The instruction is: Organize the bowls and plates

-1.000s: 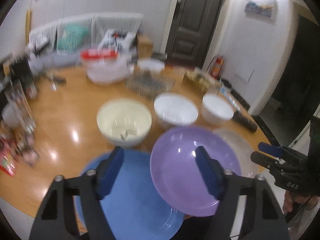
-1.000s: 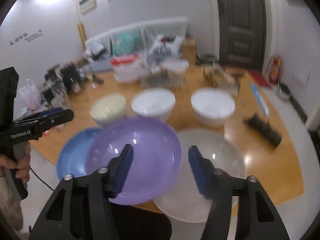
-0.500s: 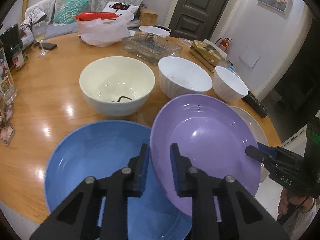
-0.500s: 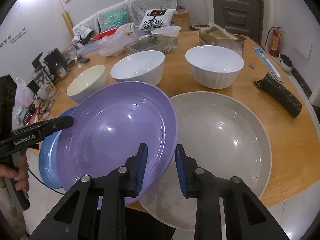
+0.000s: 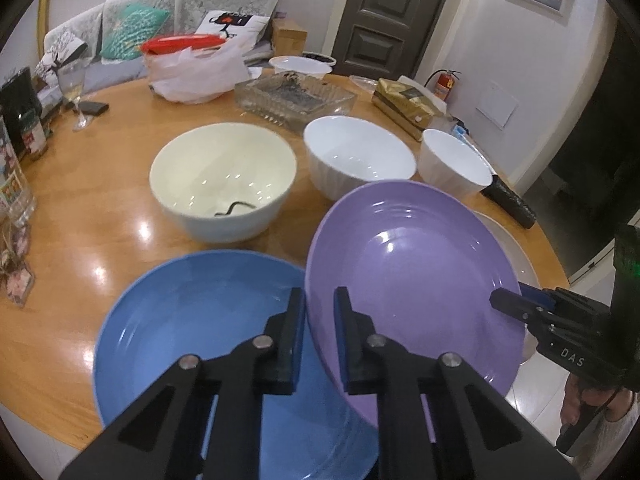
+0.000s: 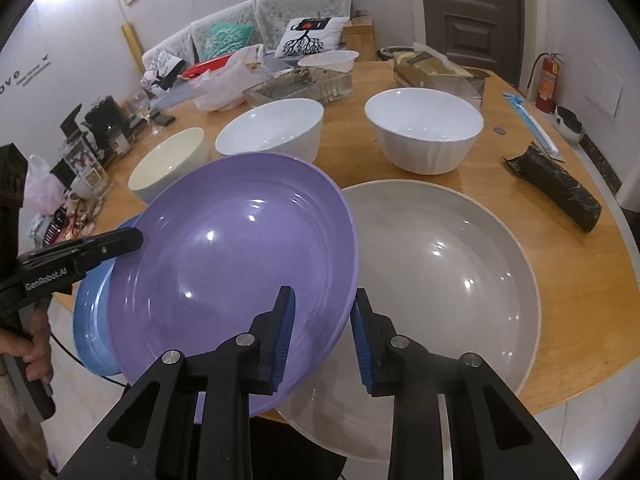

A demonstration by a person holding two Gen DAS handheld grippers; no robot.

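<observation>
The purple plate [image 6: 236,256] is glossy, round and shallow, tilted with its left side up over the blue plate [image 5: 192,320] and its right edge over the grey plate [image 6: 440,272] on the wooden table [image 5: 80,200]. The left gripper [image 5: 319,320] is clamped on the plate's left rim, one finger on each face, while the right gripper [image 6: 323,332] straddles the opposite rim with its fingers narrowly apart, and whether they press it cannot be told. Behind the plates stand a cream bowl [image 5: 224,180] and two white bowls [image 6: 424,132].
</observation>
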